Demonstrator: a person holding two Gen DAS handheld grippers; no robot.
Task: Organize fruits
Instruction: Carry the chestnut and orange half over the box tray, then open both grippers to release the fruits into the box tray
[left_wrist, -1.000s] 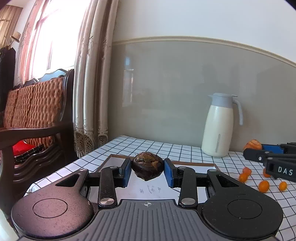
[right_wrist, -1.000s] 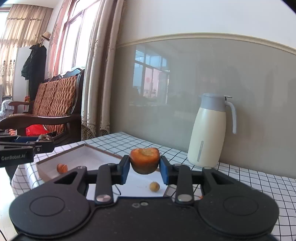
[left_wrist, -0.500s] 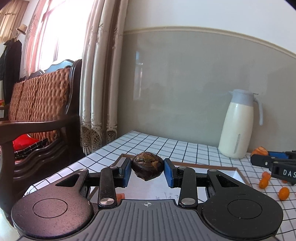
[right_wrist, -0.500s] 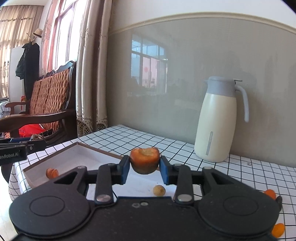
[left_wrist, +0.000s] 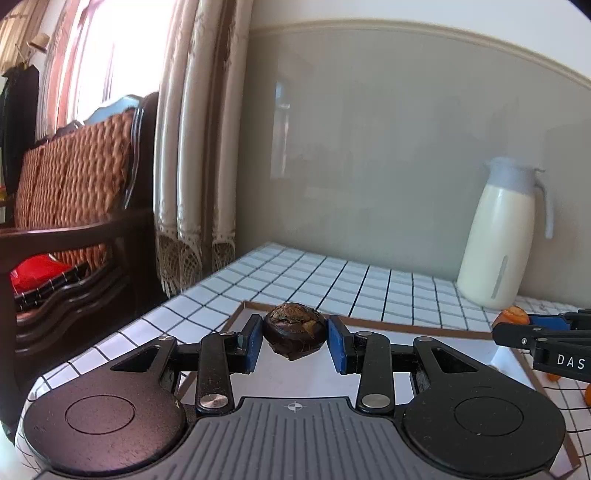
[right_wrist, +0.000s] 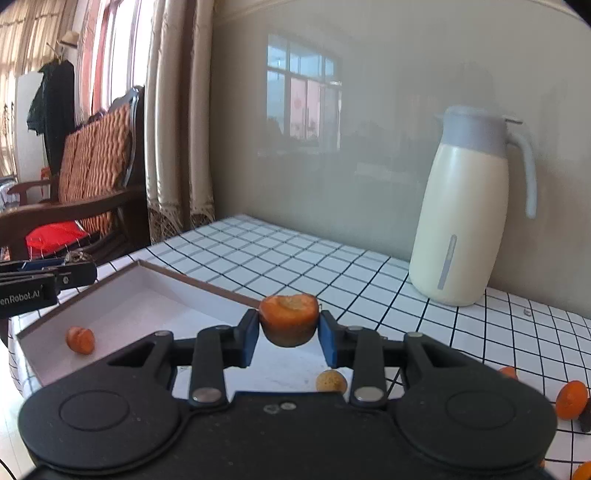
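My left gripper is shut on a dark brown round fruit, held over the near part of a shallow white tray with a brown rim. My right gripper is shut on an orange fruit with a pale cut top, above the tray. In the tray lie a small orange fruit at the left and a tan round fruit near my fingers. The right gripper also shows at the right edge of the left wrist view, the left gripper at the left edge of the right wrist view.
A cream jug with a grey lid stands at the back of the checked tablecloth. Small orange fruits lie loose on the cloth to the right. A wooden chair with woven cushions and curtains stand beyond the table's left edge.
Both grippers have moved toward the tray, which now lies closer and larger under them. The jug has shifted right in both views. Each gripper keeps its fruit.
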